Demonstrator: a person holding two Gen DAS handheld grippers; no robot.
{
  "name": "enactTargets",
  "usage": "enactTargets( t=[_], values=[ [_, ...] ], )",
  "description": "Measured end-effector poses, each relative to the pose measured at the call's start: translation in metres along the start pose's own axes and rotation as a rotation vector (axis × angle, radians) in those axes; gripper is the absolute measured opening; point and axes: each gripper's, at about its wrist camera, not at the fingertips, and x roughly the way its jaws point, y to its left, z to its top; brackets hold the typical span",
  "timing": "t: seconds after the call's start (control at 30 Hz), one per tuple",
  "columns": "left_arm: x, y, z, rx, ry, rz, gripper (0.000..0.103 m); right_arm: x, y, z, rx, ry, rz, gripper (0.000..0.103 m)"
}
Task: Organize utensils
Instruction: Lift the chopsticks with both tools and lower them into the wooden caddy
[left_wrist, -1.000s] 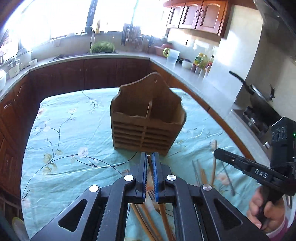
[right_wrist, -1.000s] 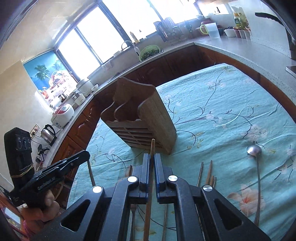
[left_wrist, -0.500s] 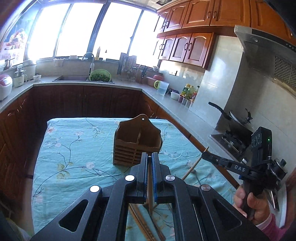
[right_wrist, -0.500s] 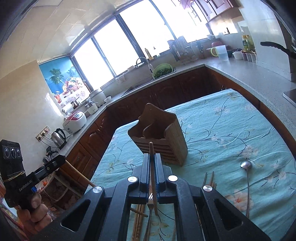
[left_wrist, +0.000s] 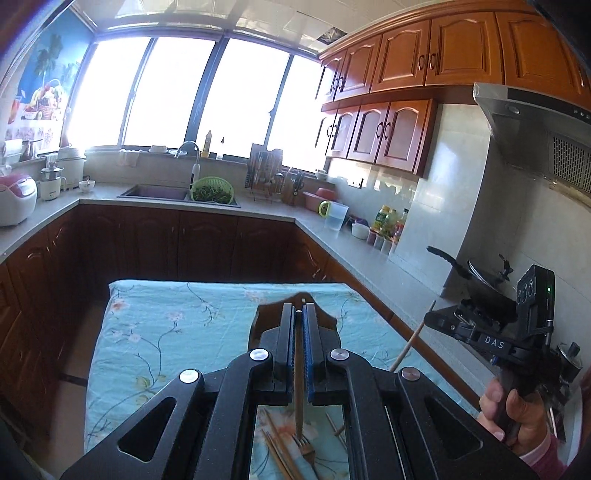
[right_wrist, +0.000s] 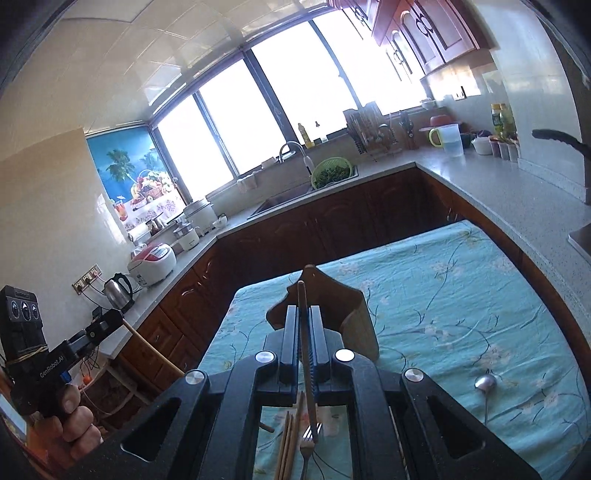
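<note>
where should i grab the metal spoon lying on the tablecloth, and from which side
Take the spoon by its thin straight handle, just behind the bowl, coming down from above and closing across the handle. It lies flat on the tablecloth, so a side approach would likely catch nothing, and the rounded bowl would probably slip.
</note>
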Motion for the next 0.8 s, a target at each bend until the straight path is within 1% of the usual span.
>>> enactTargets(
  t=[0.13,0.23,0.37,0.47,0.57,0.63,0.8],
  values=[
    [0.01,0.001,0.021,0.015,-0.053,0.013,0.002,0.005,0.005,0.028,-0.018,-0.052,-0.006,0.004],
    [0.026,0.002,0.036,0.022,-0.082,0.029,0.002,0.013,0.008,0.051,-0.028,-0.087,-0.012,0.004],
    [0.054,0.007,0.052,0.005,-0.112,0.044,0.002,0.03,0.005,0.074,-0.037,-0.125,-0.04,0.004],
    [0.083,0.015,0.057,-0.018,-0.115,0.059,0.002,0.049,-0.001,0.08,-0.04,-0.127,-0.067,0.004],
    [0.115,0.023,0.05,-0.057,-0.095,0.072,0.002,0.072,-0.012,0.072,-0.033,-0.113,-0.087,0.004],
    [0.14,0.03,0.043,-0.088,-0.063,0.075,0.002,0.087,-0.022,0.06,-0.015,-0.091,-0.084,0.004],
    [0.191,0.043,0.015,-0.121,0.004,0.119,0.002,0.116,-0.042,0.026,0.021,-0.038,-0.102,0.004]
  ],
)
